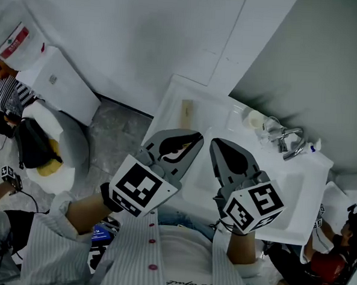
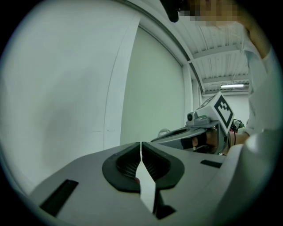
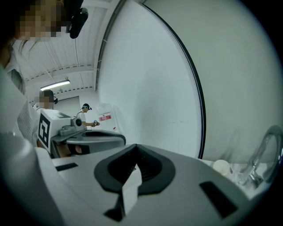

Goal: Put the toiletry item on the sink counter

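My two grippers hang side by side over the white sink counter (image 1: 169, 105), and neither holds anything. The left gripper (image 1: 198, 136) (image 2: 141, 143) has its jaws together at the tips with nothing between them. The right gripper (image 1: 214, 142) (image 3: 136, 145) is shut and empty as well. A small beige toiletry item (image 1: 186, 112) lies on the counter just beyond the left gripper's tip. A round white item (image 1: 253, 120) (image 3: 221, 167) sits further right near the faucet (image 1: 290, 143) (image 3: 265, 154).
The sink basin (image 1: 296, 188) lies under and to the right of the right gripper. A toilet (image 1: 58, 131) with a black bag (image 1: 33, 145) on it stands at the left. Plain walls rise behind the counter. People stand at the left edge and the lower right corner.
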Available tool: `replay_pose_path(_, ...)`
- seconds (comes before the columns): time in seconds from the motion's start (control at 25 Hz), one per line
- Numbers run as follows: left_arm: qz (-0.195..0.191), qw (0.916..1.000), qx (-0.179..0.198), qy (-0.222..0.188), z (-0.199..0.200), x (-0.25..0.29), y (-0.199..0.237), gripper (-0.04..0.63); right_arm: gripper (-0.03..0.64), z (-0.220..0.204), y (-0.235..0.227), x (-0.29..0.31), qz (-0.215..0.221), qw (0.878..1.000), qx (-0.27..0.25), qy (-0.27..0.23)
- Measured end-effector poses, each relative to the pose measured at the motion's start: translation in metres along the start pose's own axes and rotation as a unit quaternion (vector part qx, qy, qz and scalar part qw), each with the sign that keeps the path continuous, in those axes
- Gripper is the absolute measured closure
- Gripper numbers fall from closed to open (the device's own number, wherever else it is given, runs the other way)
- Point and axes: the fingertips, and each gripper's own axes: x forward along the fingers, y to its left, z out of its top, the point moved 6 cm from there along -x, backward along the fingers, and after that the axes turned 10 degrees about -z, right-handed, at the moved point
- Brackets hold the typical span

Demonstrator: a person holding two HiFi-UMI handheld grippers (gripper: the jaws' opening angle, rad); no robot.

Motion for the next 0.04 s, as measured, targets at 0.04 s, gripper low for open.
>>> replay_pose_path(0.04,0.0,1.0,-0.001,0.001,-0.0007,0.0002,0.0,0.571,0.607,-0.0014,-0.0004,0.0003,0.0,1.0,0.001,0.0)
